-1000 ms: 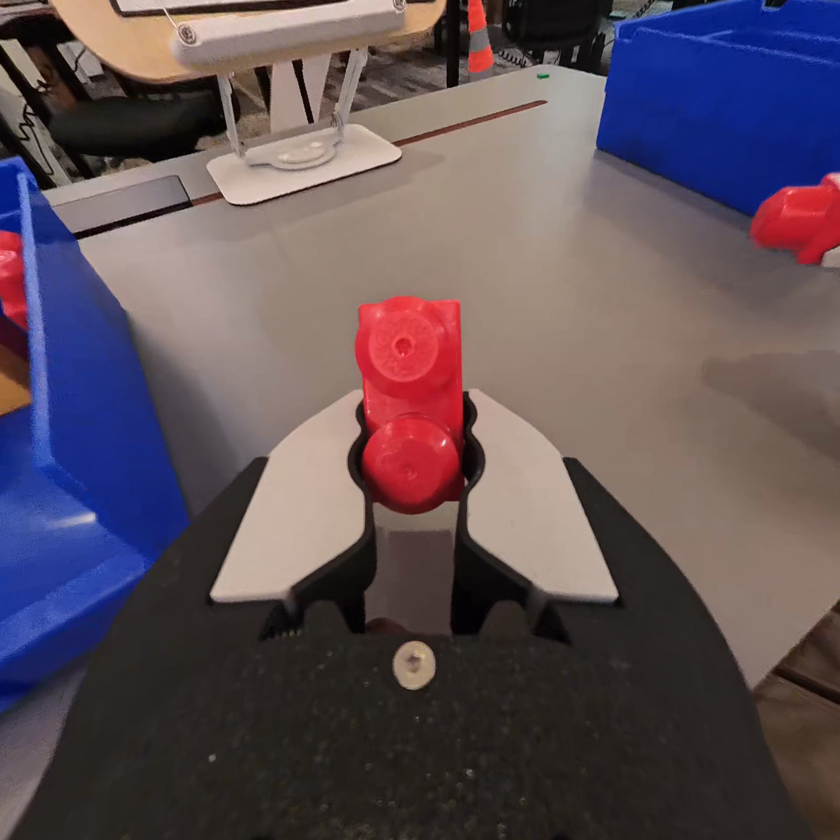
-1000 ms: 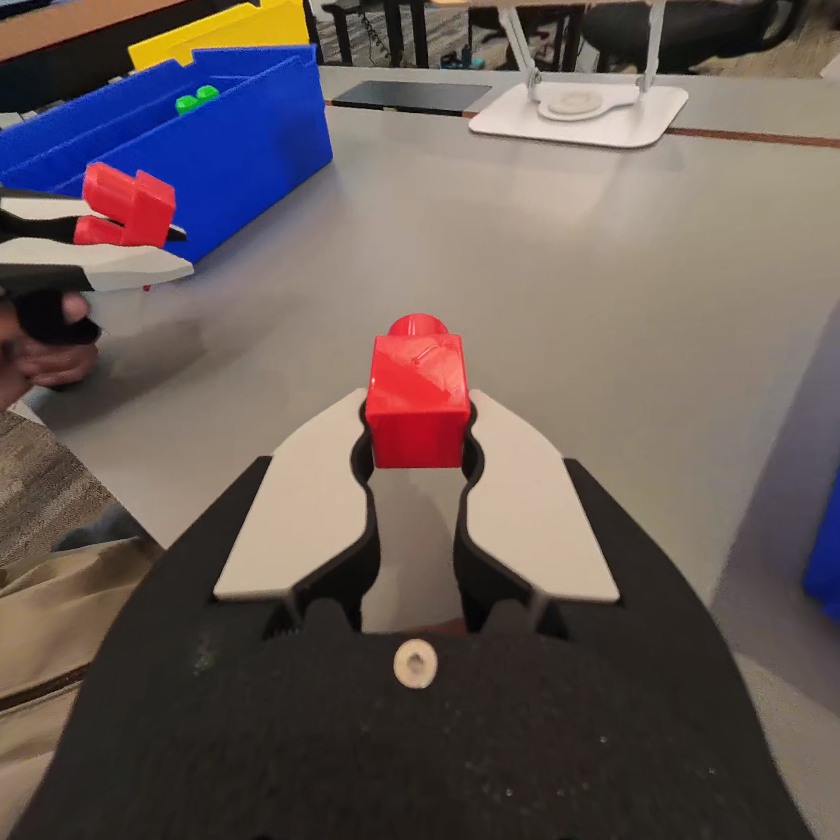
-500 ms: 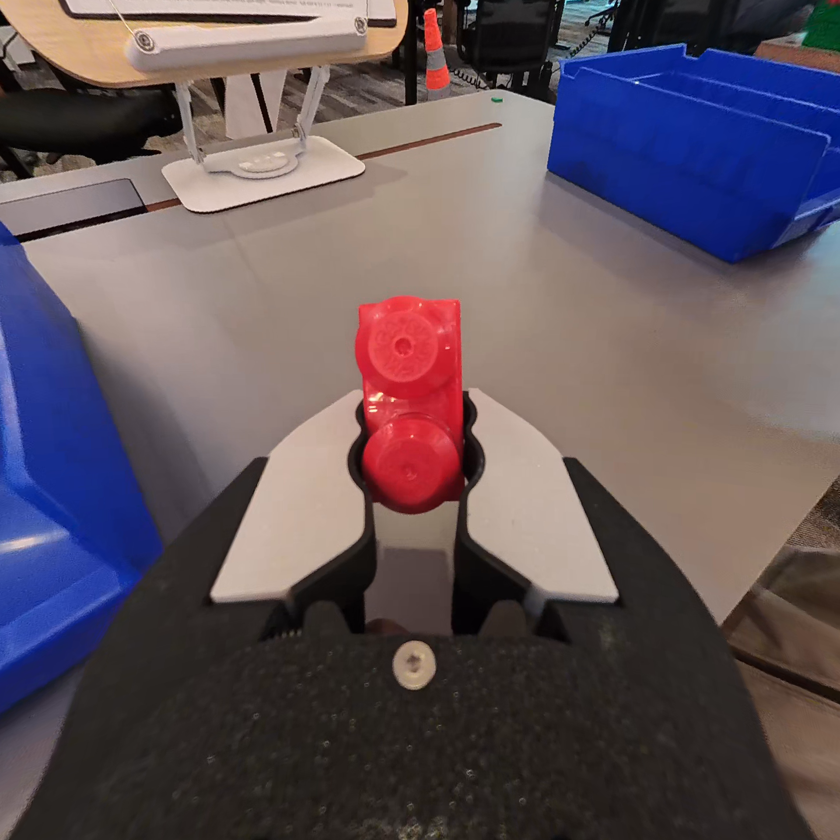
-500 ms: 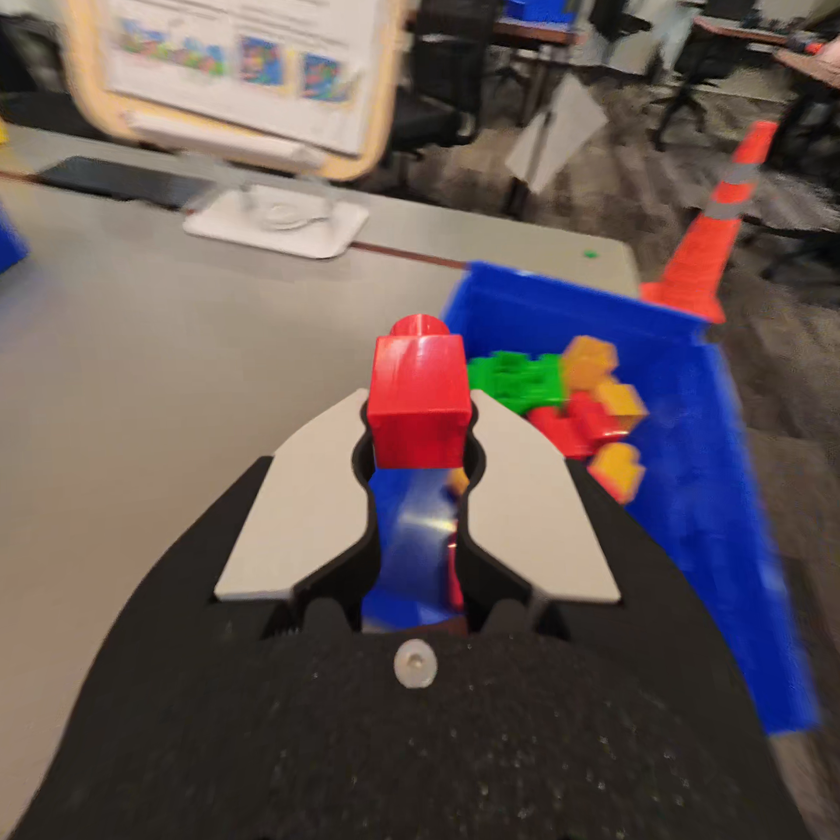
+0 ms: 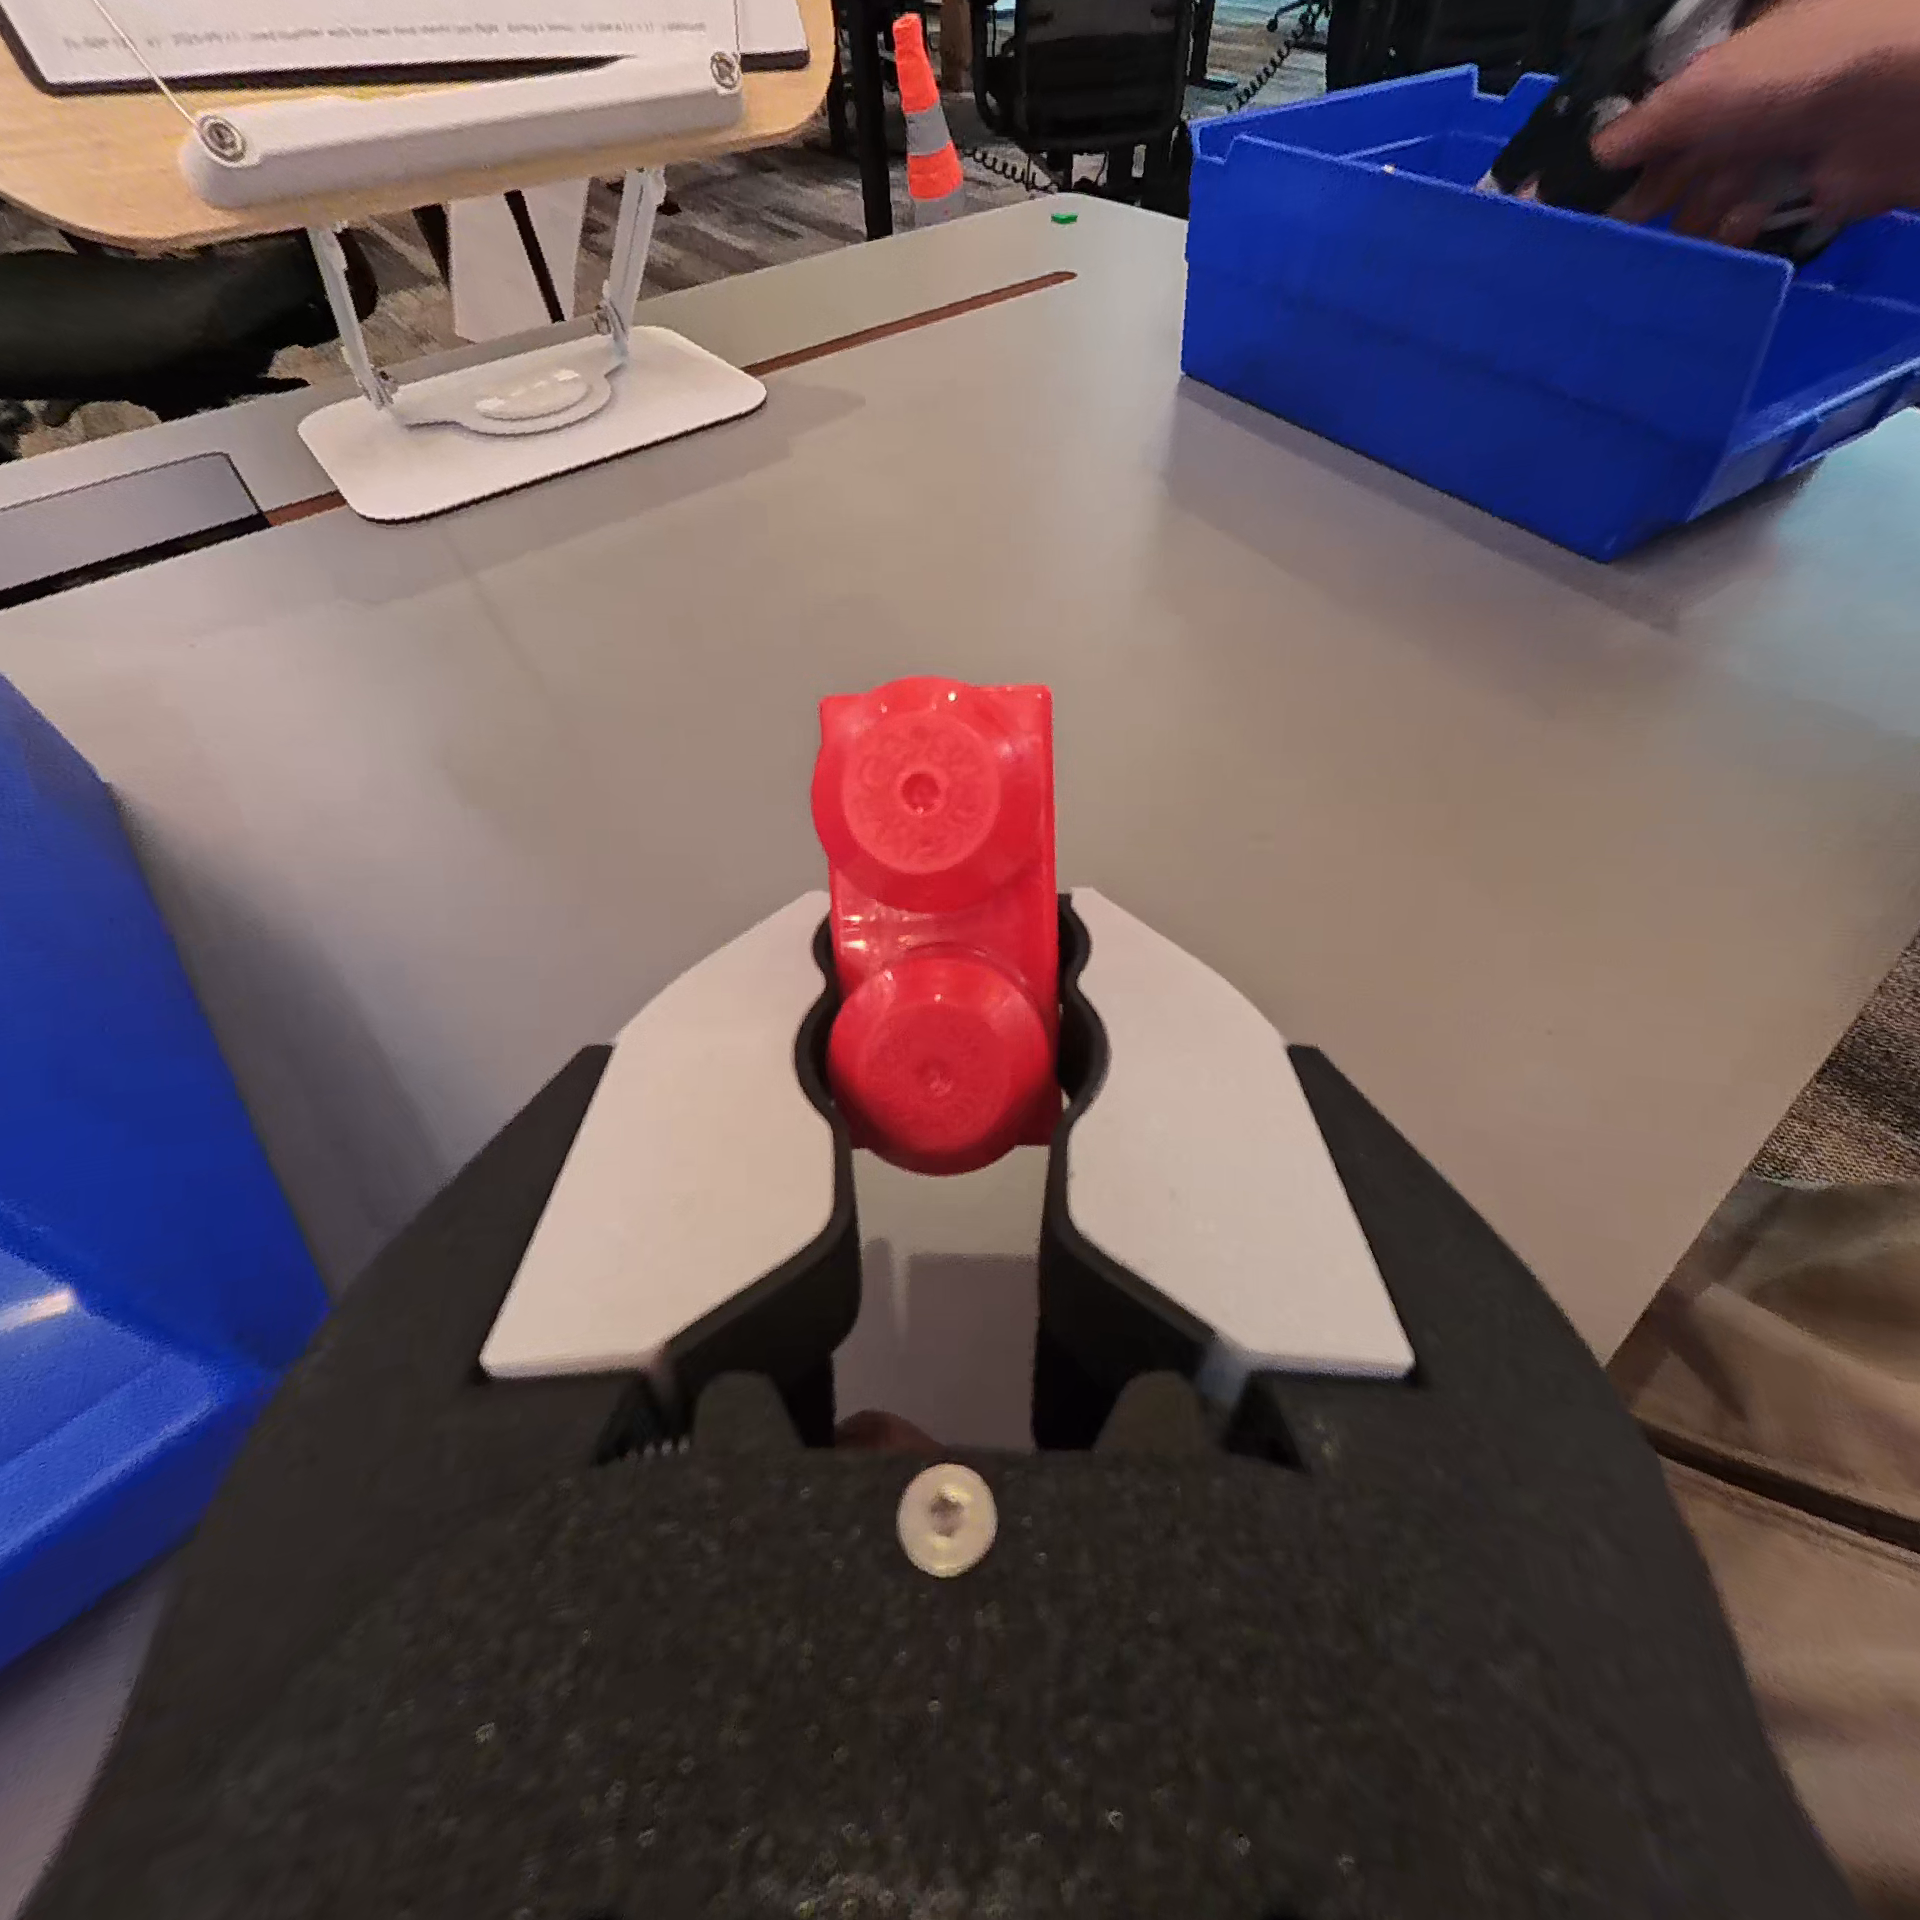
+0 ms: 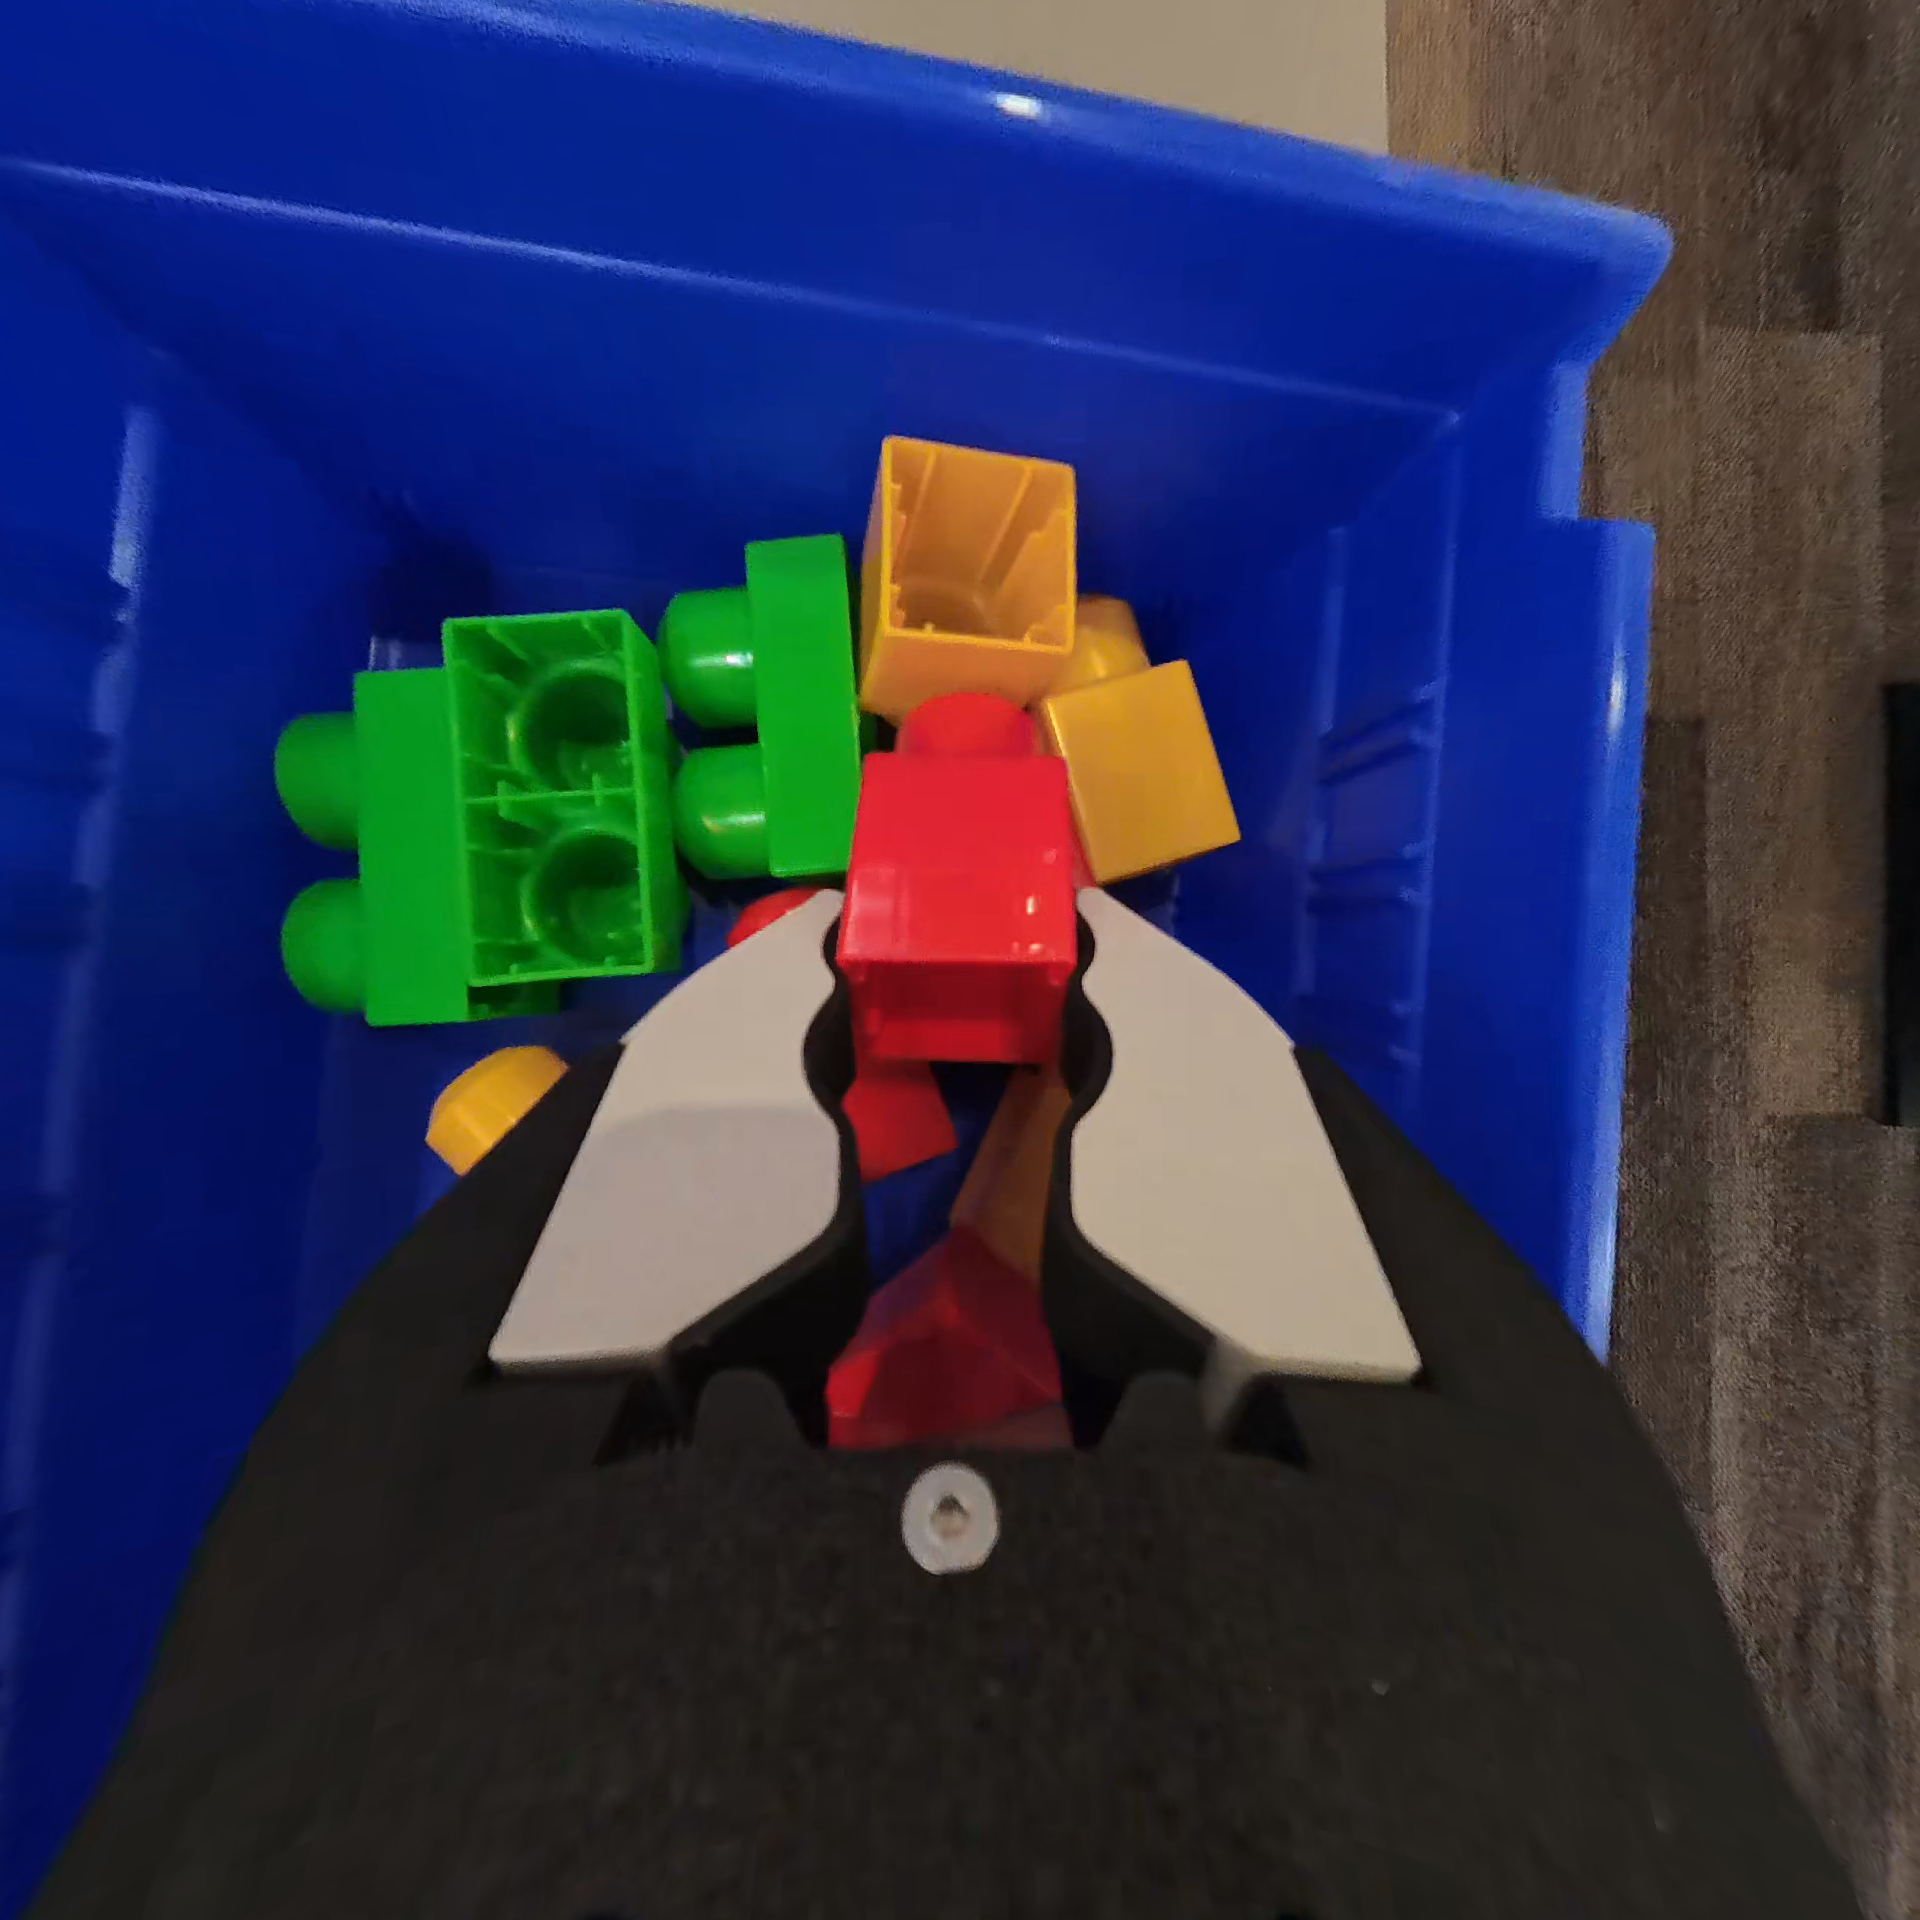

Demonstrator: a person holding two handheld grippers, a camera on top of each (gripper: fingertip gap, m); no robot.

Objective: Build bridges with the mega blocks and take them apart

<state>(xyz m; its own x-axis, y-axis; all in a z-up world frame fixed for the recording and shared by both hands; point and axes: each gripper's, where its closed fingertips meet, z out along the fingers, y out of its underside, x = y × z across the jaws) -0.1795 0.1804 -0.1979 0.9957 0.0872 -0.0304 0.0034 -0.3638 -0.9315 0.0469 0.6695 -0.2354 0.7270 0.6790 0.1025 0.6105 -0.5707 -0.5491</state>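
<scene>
Light: bright, even, indoor.
Glare: white glints on the glossy blue plastic bin (image 6: 1039,343) rim.
Shadows: soft on the grey matte tabletop (image 5: 1351,831).
Blur: smeared person's hand (image 5: 1766,114); edges bend.

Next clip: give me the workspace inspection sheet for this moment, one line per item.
Surface: grey table, middle bare.
Job's things: two-stud red block in the left tongs; one-stud red block in the right tongs, over a blue bin holding green blocks and yellow blocks.
Clutter: white document stand.
Grippers: left tongs shut on its block above the table; right tongs shut on its block.
Cables: nothing seen.
Surroundings: orange cone, wood-look floor.
</scene>
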